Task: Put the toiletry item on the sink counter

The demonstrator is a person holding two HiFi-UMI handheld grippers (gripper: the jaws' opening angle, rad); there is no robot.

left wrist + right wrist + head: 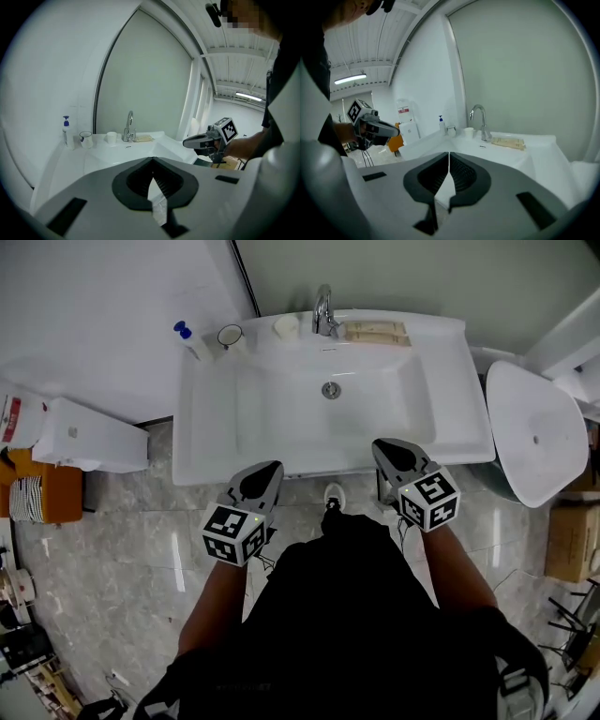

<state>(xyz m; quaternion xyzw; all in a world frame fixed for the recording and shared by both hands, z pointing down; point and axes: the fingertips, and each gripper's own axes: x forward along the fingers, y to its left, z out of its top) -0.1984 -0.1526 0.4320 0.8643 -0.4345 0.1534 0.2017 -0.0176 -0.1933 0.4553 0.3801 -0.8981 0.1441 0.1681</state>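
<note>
Left gripper (267, 472) jaws pressed together, nothing between them. Right gripper (386, 448) the same, both facing the sink (202, 442).

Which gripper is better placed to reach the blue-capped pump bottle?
Left, probably. The pump bottle stands at the back left corner of the counter, nearer the left gripper; the right gripper would have to cross the basin.

Tan flat items (375, 332) by the faucet (323, 310): too small for identification.
</note>
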